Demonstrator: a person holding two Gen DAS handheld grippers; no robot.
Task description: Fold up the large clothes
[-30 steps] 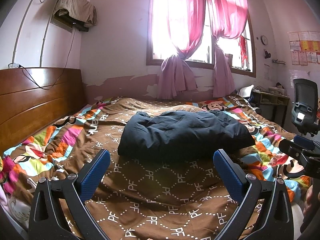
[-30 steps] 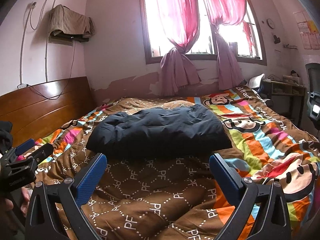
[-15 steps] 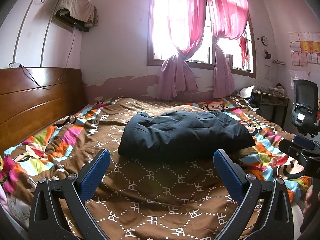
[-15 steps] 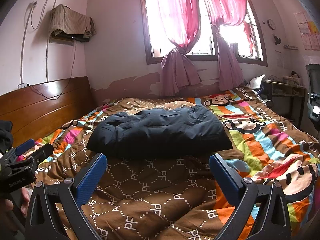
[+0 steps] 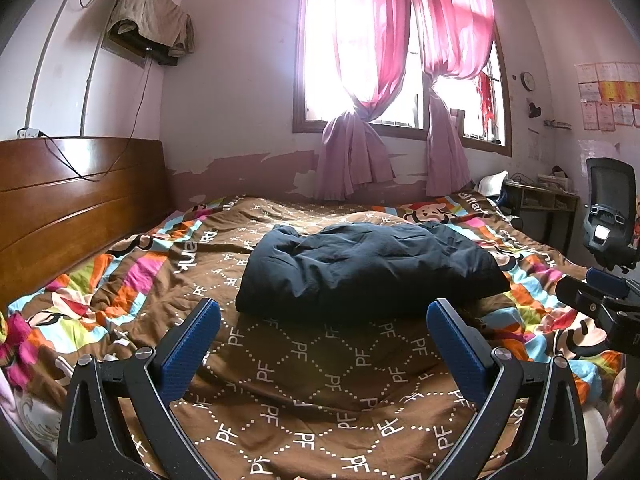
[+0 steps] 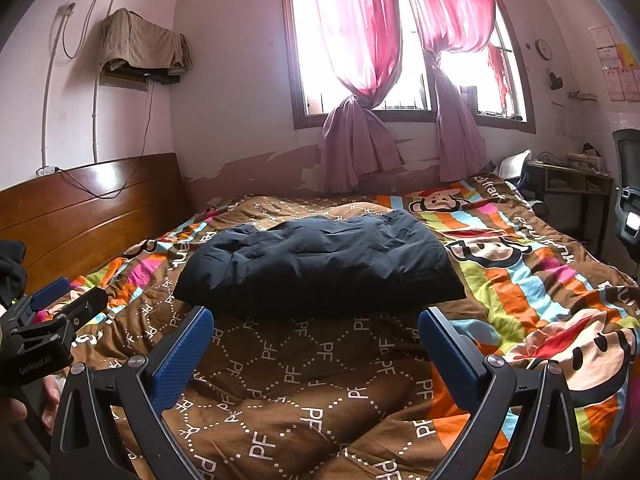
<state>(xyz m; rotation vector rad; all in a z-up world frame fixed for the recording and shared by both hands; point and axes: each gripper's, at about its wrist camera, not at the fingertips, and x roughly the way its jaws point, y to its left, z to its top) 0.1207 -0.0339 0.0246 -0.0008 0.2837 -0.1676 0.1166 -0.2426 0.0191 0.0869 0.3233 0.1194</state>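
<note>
Nearest my cameras I see two tools, both held above the near edge of the bed with nothing between their blue-padded fingers: my left tool (image 5: 323,318) stands spread wide, and my right tool (image 6: 316,326) is spread just as wide. Under them runs one brown quilted bedspread printed with white "PF" letters and bright cartoon-monkey stripes (image 5: 304,380), rumpled in soft ridges and covering the whole bed. On it, past the fingertips and apart from both tools, lies the one dark navy padded garment, folded into a thick rectangular bundle (image 5: 366,270), roughly in the middle of the bed; from the right view the same bundle (image 6: 320,268) sits a little left of centre. To the left stands one polished wooden headboard (image 5: 68,204) with a thin black cable draped over it. On the far wall I count one wood-framed window (image 6: 404,112) with two pink curtains, each knotted at mid-height. High on the left wall one tan cloth (image 5: 150,16) hangs over a dark bracket. Far right I see one black mesh office chair (image 5: 610,212) beside one low wooden table (image 5: 540,202) cluttered with small items I cannot make out.
</note>
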